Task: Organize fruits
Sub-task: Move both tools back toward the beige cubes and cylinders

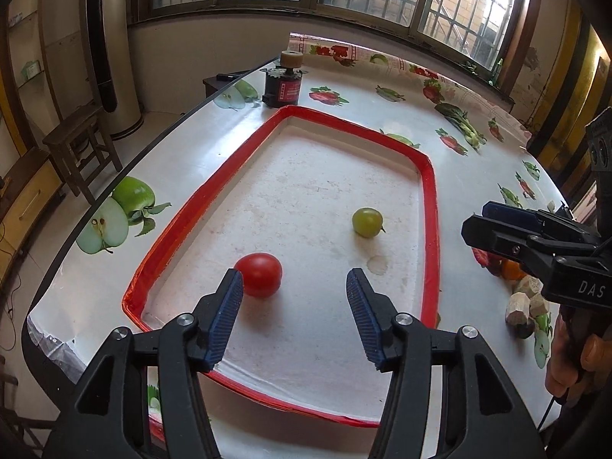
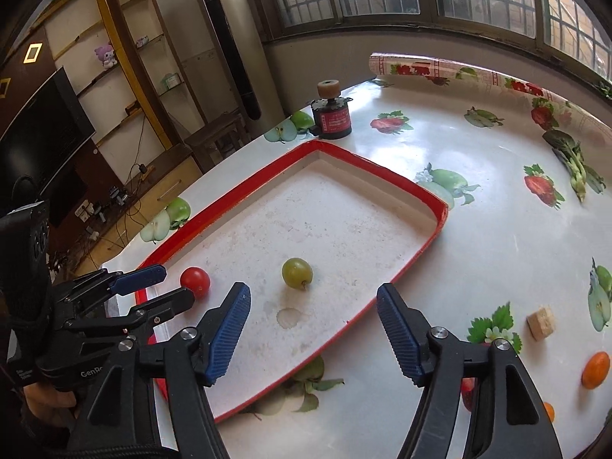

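A white tray with a red rim (image 1: 429, 191) lies on the fruit-print tablecloth. Inside it rest a red tomato (image 1: 260, 274) and a small green fruit (image 1: 367, 222), apart from each other. My left gripper (image 1: 294, 287) hangs open over the tray's near end; the tomato sits just past its left fingertip, not between the pads. In the right wrist view my right gripper (image 2: 313, 298) is open too, above the tray's near edge (image 2: 382, 287), with the green fruit (image 2: 297, 273) just beyond it and the tomato (image 2: 196, 282) by the left gripper (image 2: 177, 284). Neither gripper holds anything.
An orange fruit (image 2: 595, 369), a cork-like block (image 2: 540, 321) and more small pieces (image 1: 524, 298) lie on the table right of the tray. A black cylinder device (image 2: 332, 120) stands behind the tray's far corner. A wooden stool (image 1: 76, 145) stands past the table's left edge.
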A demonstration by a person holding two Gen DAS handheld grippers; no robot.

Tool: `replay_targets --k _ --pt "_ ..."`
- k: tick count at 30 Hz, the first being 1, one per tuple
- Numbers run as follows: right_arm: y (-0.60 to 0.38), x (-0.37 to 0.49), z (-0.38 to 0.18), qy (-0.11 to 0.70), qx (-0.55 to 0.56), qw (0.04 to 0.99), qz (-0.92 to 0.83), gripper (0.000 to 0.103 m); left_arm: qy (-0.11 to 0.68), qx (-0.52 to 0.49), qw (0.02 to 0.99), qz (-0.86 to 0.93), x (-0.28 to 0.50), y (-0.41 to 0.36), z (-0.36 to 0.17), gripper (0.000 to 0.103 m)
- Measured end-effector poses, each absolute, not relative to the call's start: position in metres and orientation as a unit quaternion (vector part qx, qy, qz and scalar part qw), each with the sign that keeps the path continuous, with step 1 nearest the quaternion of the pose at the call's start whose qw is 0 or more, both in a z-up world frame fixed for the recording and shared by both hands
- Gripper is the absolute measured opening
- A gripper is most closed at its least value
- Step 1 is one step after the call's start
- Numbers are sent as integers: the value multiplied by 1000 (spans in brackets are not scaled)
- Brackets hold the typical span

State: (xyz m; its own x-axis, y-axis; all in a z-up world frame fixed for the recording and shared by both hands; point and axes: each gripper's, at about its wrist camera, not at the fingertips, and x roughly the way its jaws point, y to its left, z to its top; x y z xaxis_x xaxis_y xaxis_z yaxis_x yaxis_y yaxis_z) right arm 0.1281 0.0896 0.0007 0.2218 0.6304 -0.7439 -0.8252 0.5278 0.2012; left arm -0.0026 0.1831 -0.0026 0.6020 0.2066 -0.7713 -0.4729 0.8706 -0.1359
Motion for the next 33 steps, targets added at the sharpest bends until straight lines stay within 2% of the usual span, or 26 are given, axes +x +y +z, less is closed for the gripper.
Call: replay_targets --k 8,33 --pt "16 125 12 406 -89 795 443 77 399 -145 893 151 1 138 9 59" --pt "-152 127 -8 420 -52 846 325 77 441 -102 891 35 14 24 -5 59"
